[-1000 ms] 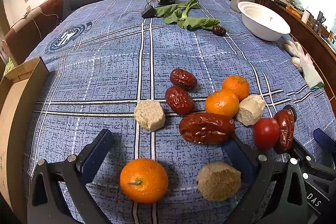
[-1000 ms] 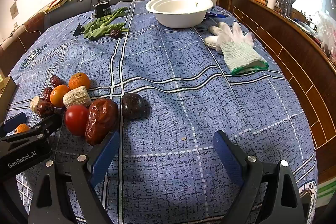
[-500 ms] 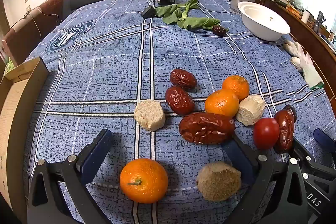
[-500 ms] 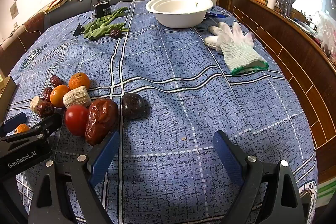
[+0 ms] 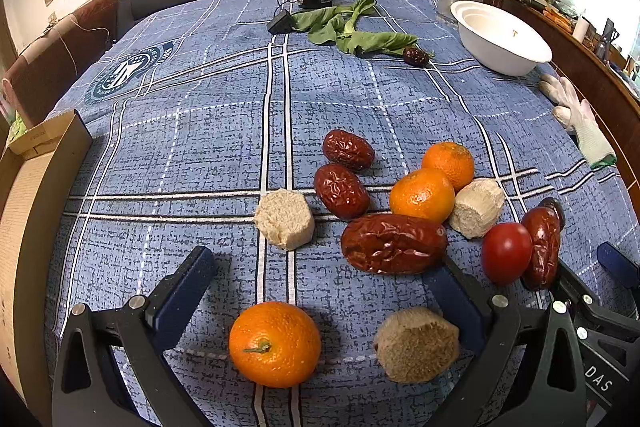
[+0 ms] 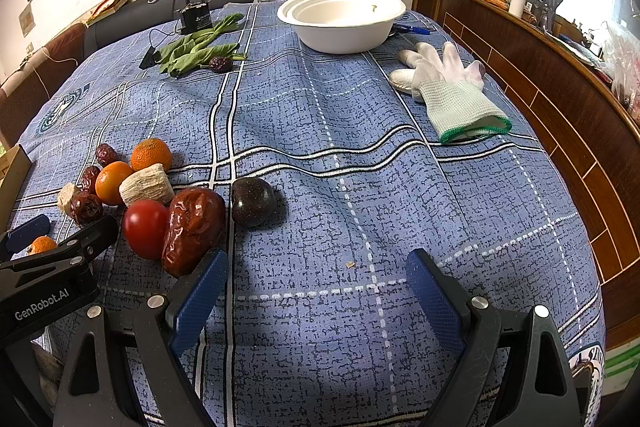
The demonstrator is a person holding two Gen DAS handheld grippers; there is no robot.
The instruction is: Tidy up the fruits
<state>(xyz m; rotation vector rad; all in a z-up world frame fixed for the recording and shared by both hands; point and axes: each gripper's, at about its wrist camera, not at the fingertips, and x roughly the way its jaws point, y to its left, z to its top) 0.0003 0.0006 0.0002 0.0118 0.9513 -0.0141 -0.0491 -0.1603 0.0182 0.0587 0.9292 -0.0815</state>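
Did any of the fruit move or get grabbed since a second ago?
No, nothing visibly changed. The left tool and the right tool stay open and empty, and the nearest orange, the tomato and the white bowl sit where they were.

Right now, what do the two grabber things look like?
Both grippers are black plastic frames with silver screws and two blue padded fingers. The left gripper carries white "GenRobot.AI" lettering on its side, seen from the right wrist camera. The right gripper shows the white letters "DAS". No hands or sleeves are visible.
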